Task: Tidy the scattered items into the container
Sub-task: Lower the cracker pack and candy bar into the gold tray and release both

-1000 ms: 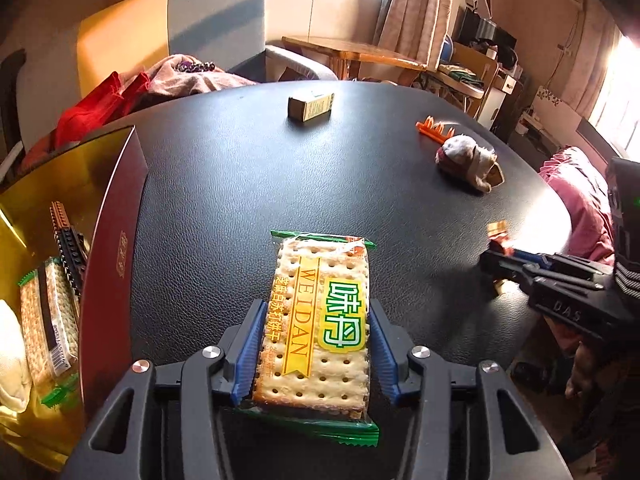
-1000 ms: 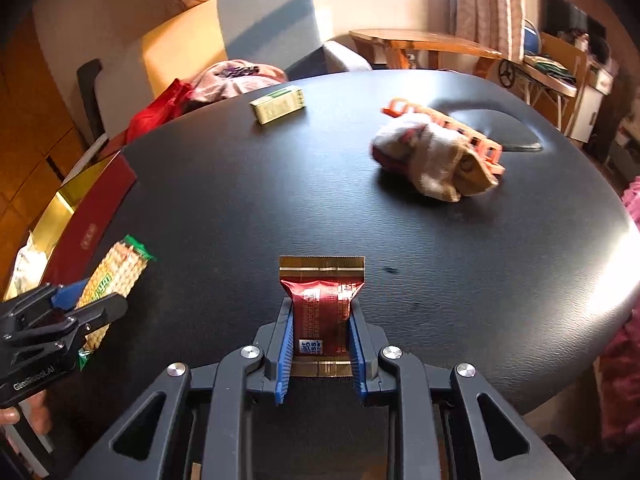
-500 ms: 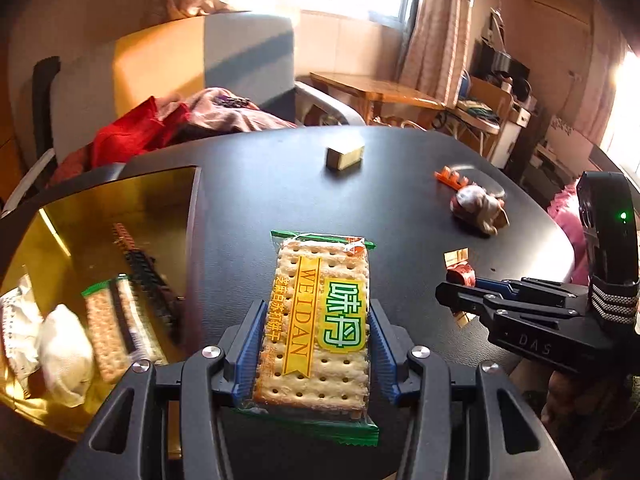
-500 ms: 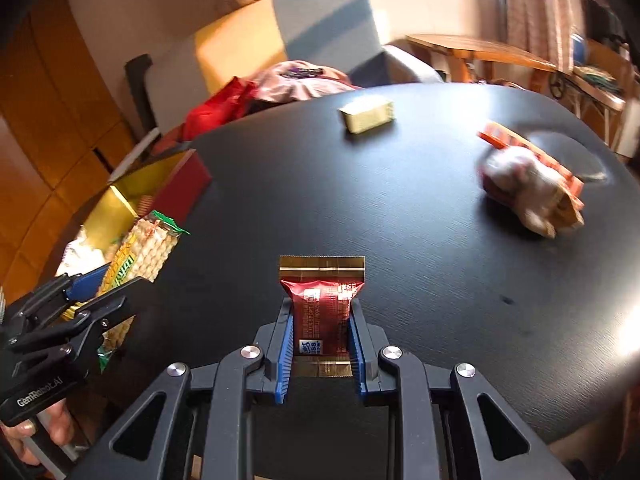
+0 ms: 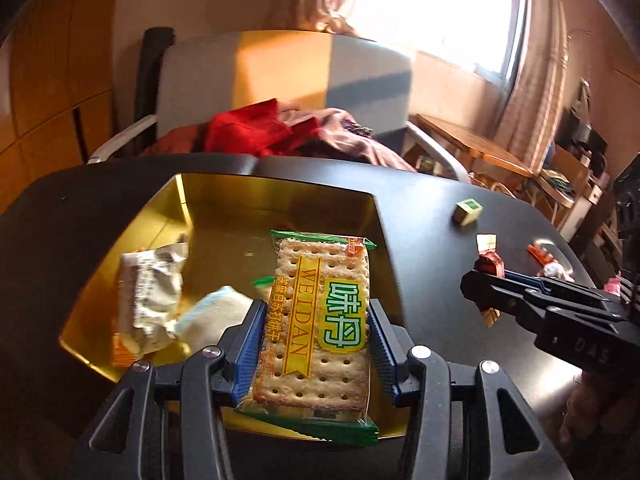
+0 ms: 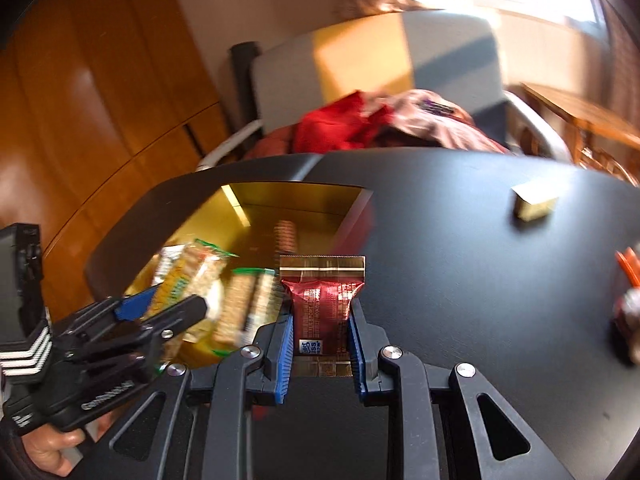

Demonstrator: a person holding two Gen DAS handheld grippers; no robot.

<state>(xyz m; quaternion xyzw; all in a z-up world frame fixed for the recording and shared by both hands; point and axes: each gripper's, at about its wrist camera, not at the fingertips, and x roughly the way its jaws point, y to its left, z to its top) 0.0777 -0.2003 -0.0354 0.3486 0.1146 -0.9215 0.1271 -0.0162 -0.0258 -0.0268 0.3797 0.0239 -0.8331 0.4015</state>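
My left gripper (image 5: 316, 320) is shut on a green-edged cracker pack (image 5: 320, 320) and holds it over the gold-lined box (image 5: 280, 204). Inside the box lie a white wrapped snack (image 5: 148, 296), a pale pouch (image 5: 212, 316) and another cracker pack (image 6: 244, 308). My right gripper (image 6: 320, 316) is shut on a red and gold candy wrapper (image 6: 322, 308), above the black table just right of the box (image 6: 288, 200). Each gripper shows in the other's view: the right gripper (image 5: 492, 288) at the right, the left gripper (image 6: 160, 312) at the lower left.
On the black table (image 5: 432, 216) lie a small yellow-green box (image 5: 466, 211), an orange comb-like piece (image 5: 540, 254) and a bundled item (image 6: 628, 316). A chair (image 5: 280, 76) heaped with red and pink clothes (image 5: 272, 132) stands behind the table. A hand (image 6: 52, 452) grips the left tool.
Both grippers swung left and rose with their loads. The box, seen at the far left edge before, now lies straight under the cracker pack; the candy came up beside its right wall.
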